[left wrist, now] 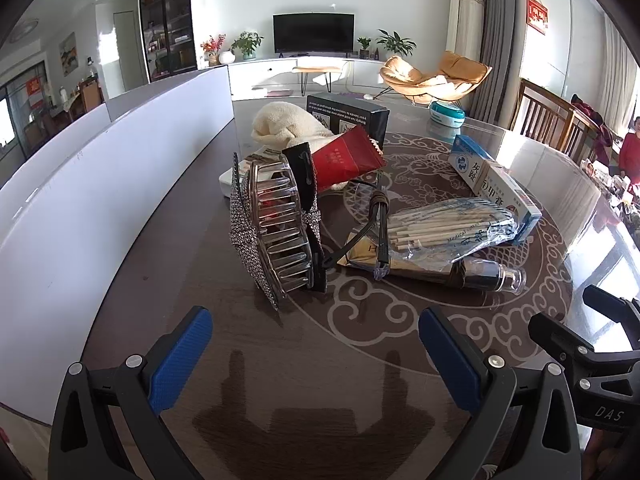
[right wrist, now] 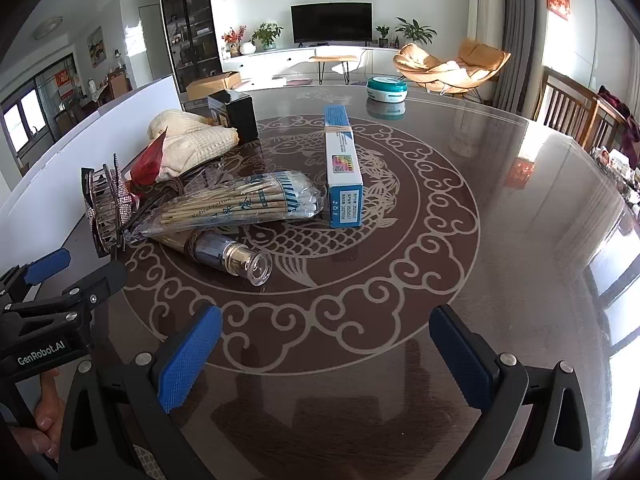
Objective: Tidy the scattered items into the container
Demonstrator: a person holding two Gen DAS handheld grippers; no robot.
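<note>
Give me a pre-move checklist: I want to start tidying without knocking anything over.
1. Left gripper open, nothing between its jaws: ok.
2. Right gripper open, nothing between its jaws: ok.
3. Bare glass-topped patterned table under both grippers: ok.
4. Rhinestone-studded metal hair claw standing apart from the pile: not ok, it leans against the red foil sachet.
5. Clear bag of wooden cotton swabs lying free: not ok, it rests on the dark glass-capped bottle.
6. Container visible: cannot tell.

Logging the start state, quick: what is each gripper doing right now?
Left gripper: open, holding nothing.
Right gripper: open, holding nothing.
</note>
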